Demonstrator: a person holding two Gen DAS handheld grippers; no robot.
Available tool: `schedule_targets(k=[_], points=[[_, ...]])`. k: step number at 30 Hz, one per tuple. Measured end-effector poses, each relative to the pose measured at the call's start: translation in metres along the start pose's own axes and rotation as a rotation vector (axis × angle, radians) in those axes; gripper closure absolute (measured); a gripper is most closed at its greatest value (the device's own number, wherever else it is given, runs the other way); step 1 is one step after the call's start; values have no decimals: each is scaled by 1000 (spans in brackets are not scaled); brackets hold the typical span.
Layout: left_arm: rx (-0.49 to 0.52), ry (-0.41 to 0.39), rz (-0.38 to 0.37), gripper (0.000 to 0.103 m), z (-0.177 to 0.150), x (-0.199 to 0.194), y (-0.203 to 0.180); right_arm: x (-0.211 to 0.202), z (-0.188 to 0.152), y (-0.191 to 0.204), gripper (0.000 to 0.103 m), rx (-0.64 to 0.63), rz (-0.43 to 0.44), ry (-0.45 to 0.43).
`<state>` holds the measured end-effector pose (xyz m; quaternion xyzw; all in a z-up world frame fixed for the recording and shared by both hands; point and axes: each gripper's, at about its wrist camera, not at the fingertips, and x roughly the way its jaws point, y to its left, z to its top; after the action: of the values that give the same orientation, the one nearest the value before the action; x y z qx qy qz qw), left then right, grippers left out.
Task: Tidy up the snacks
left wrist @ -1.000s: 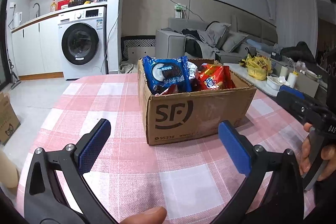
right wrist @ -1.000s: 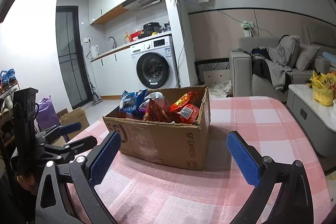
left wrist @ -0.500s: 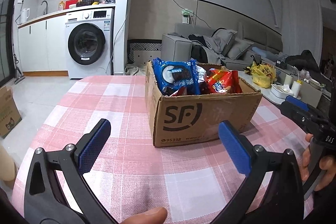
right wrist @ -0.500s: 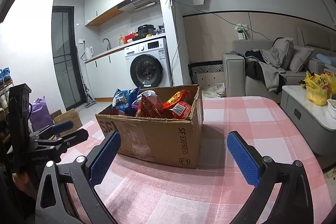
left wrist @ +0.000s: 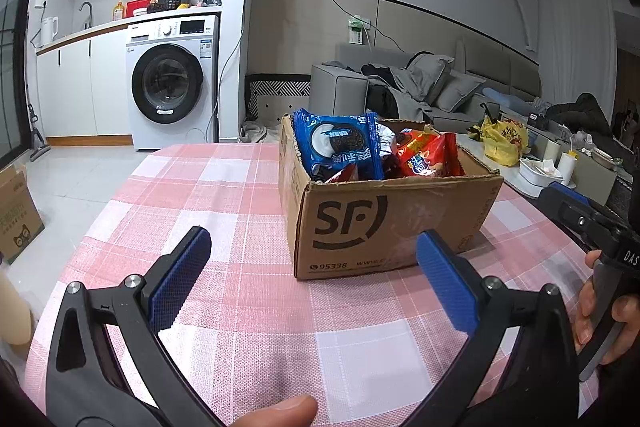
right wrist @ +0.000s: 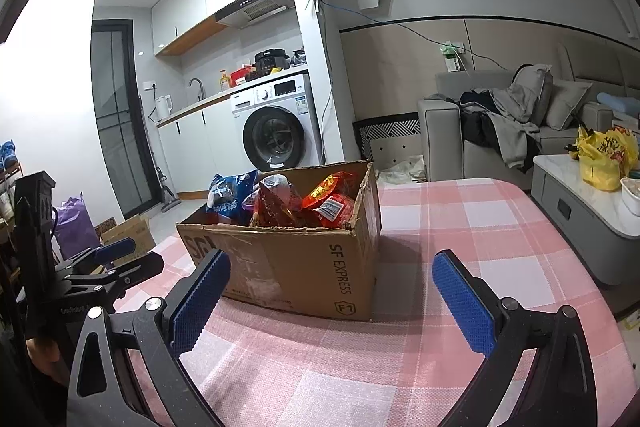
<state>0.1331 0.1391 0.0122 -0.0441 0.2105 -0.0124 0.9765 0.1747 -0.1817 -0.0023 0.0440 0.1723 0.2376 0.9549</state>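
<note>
A brown cardboard box (left wrist: 400, 223) (right wrist: 296, 267) marked SF stands on the pink checked tablecloth (left wrist: 248, 211) (right wrist: 440, 211). Inside it a blue cookie packet (left wrist: 340, 147) (right wrist: 226, 195) stands upright beside red snack bags (left wrist: 428, 155) (right wrist: 328, 203). My left gripper (left wrist: 314, 267) is open, short of the box's near side, with nothing between its blue pads. My right gripper (right wrist: 330, 287) is open too, facing the box's corner from the other side. Each gripper shows at the edge of the other's view.
A washing machine (left wrist: 172, 83) and kitchen counter stand behind the table on the left. A grey sofa (left wrist: 400, 91) with clothes lies behind the box. A low white table (right wrist: 580, 211) with a yellow bag (right wrist: 604, 159) stands to the right. Cardboard boxes (left wrist: 16, 211) sit on the floor.
Both grippers have tilted upward and drawn slightly back, so the box sits lower in each view. Both stay open and the box has not moved.
</note>
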Motion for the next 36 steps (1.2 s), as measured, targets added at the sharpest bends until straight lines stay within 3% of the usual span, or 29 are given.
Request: schedule_targets(k=[36], points=[[-1,-3,1,1,-2,1,0,-1,-3,3,0,-11,1,0]])
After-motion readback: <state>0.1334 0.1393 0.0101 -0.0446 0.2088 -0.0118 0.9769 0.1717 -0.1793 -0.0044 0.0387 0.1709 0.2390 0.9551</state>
